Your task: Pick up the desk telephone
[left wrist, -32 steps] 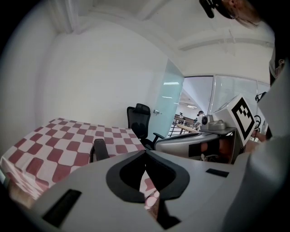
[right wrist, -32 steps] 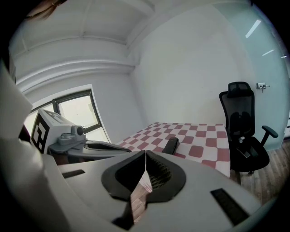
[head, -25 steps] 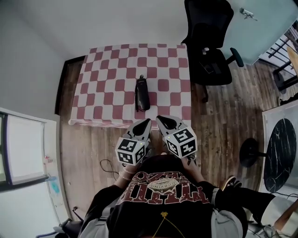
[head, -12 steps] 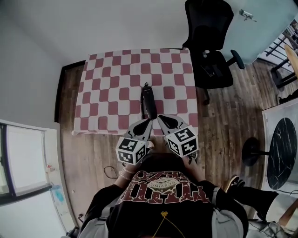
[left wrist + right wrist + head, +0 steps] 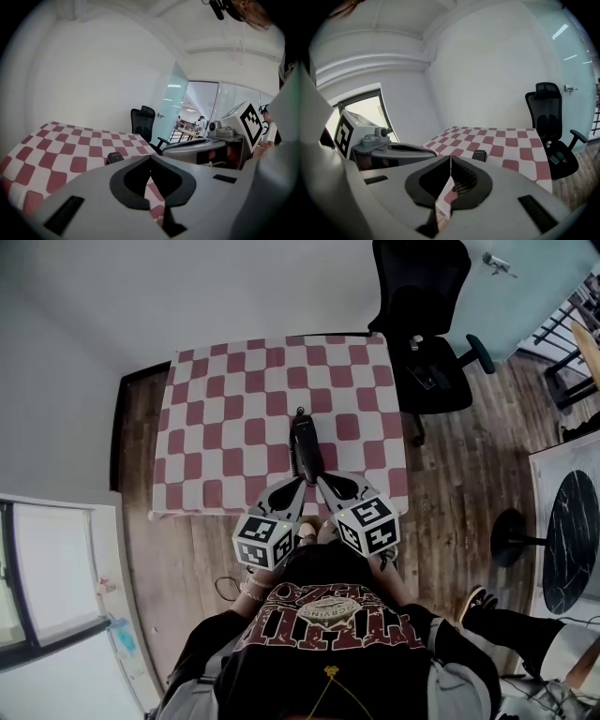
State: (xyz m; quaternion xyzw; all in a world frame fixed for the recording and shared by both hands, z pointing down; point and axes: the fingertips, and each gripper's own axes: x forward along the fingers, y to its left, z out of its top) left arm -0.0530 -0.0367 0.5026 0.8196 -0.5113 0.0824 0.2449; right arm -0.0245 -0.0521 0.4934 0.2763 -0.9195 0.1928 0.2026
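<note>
both tools closed at the table's near edge, telephone just ahead of the tips

left gripper (image 5: 296, 487) hangs over the near edge of the checkered table (image 5: 211, 432), jaws pressed together with nothing between them. the desk telephone (image 5: 305, 446) lies lengthwise at the table's middle, toward that near edge, just past both tips. right gripper (image 5: 322, 482) sits close beside the left over the same edge, jaws likewise pressed together and empty. the risk as i judge it: going in closed, the tips would shove or roll the slim dark body across the table instead of straddling it, and two tools crowding one narrow thing could knock each other.
</note>
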